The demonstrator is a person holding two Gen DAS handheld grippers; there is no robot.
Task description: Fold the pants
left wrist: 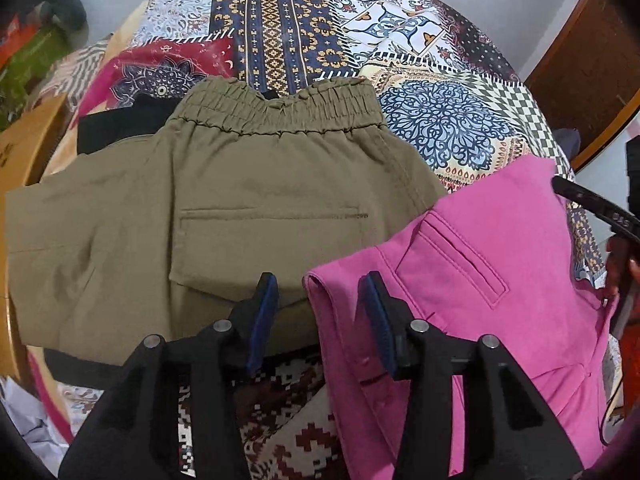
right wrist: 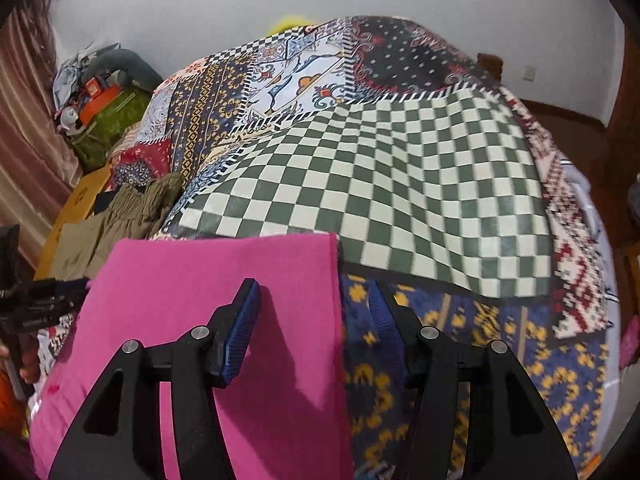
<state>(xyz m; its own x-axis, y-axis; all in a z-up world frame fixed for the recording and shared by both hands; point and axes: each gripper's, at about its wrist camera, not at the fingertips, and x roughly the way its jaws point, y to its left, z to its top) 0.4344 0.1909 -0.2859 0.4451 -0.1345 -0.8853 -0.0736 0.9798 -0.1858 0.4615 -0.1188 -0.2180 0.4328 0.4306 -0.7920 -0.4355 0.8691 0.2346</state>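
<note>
Both claws, left gripper [left wrist: 318,308] and right gripper [right wrist: 314,320], are hovering apart over soft, limp pink pants [left wrist: 480,280] [right wrist: 208,300], likely best gripped at a folded edge

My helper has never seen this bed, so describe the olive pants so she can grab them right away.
Start at the patchwork bedspread that covers the bed. On it lie two folded garments side by side; the olive pants are to the left of the pink pants. Only the olive pair has a gathered elastic waistband, and a black garment shows from beneath it.
</note>
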